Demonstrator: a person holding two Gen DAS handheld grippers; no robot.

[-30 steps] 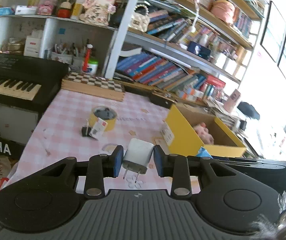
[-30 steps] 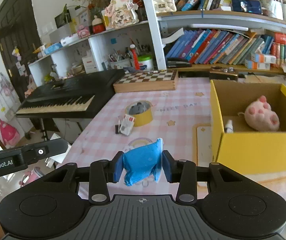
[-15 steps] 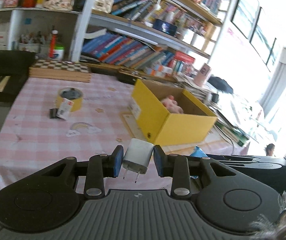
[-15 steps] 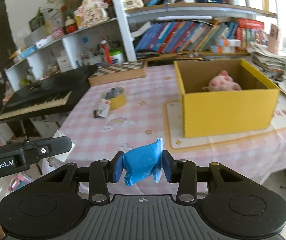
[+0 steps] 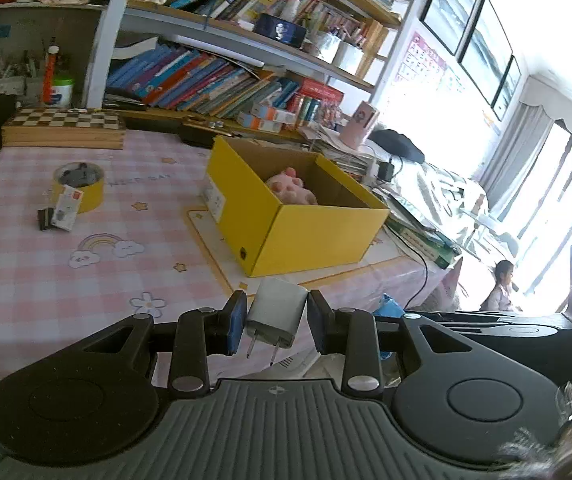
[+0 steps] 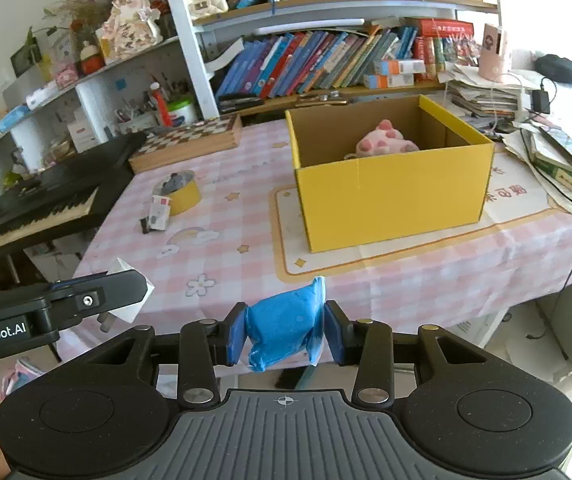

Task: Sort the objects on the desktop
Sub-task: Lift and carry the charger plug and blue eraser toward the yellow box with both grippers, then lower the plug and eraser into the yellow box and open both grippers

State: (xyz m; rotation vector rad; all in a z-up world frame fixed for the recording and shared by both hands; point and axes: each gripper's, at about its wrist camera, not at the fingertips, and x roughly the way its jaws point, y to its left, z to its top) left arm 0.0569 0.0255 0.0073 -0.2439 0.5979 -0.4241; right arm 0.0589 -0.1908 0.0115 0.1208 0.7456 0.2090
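My left gripper [image 5: 274,324] is shut on a white plug charger [image 5: 276,312], prongs pointing back at me, held off the table's near edge. My right gripper [image 6: 284,330] is shut on a blue soft packet [image 6: 284,326], also held in front of the table. The open yellow box [image 5: 309,236] [image 6: 389,196] stands on a mat on the pink checked table and holds a pink plush toy [image 5: 291,190] [image 6: 383,142]. A yellow tape roll [image 5: 78,184] [image 6: 180,192], a small white carton [image 5: 66,212] [image 6: 158,212] and a black clip [image 5: 45,219] lie on the table's left part.
A chessboard box [image 5: 62,126] [image 6: 188,142] lies at the table's back. A black keyboard [image 6: 34,204] stands left of the table. Bookshelves [image 6: 325,56] rise behind. Stacked papers and cables [image 6: 545,140] crowd the right side. The left gripper's body shows in the right wrist view [image 6: 54,308].
Both grippers have pulled back from the table and swung right, so the yellow box now sits ahead of them. Each still holds its object.
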